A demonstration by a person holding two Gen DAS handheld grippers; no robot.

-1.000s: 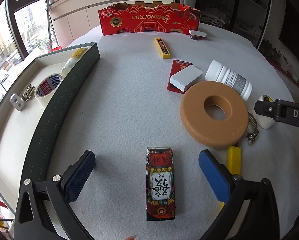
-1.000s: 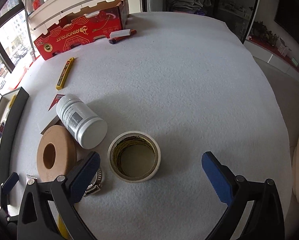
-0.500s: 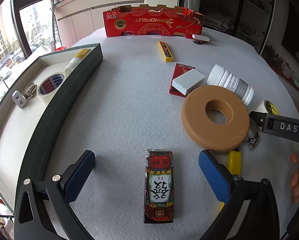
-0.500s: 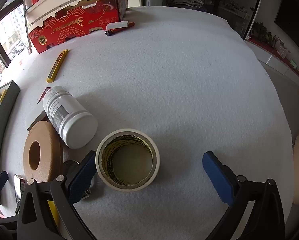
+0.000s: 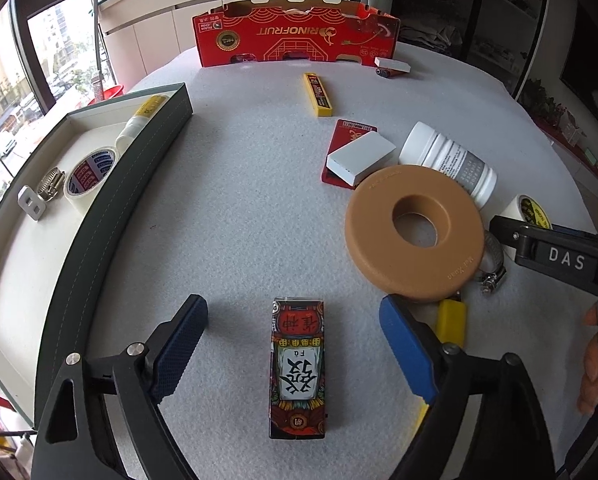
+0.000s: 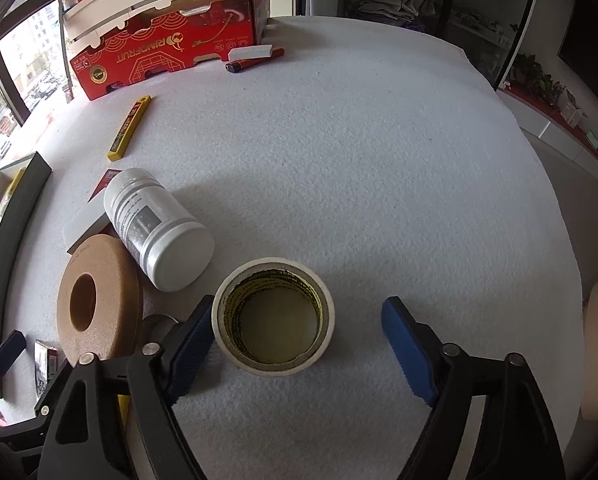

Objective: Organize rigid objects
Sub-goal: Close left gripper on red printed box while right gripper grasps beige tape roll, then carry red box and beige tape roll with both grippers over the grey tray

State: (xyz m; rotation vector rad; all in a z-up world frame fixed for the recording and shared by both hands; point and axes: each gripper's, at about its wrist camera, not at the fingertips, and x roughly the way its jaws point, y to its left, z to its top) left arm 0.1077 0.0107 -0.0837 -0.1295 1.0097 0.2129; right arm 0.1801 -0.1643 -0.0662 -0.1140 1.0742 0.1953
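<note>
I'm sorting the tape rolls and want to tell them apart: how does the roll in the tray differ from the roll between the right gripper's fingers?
The tape roll in the tray has a red and blue printed core; the tape roll on the table has a yellow-printed core. The first already lies in the tray, leaning on its wall; the second lies flat on the white mat. Both are cream-coloured.

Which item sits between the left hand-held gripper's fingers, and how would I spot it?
Start at the big tan foam ring on the grey table; just below and left of it lies a small flat box. Unlike the plain white box nearby, it is red and black with a bold Chinese character on a white panel.
</note>
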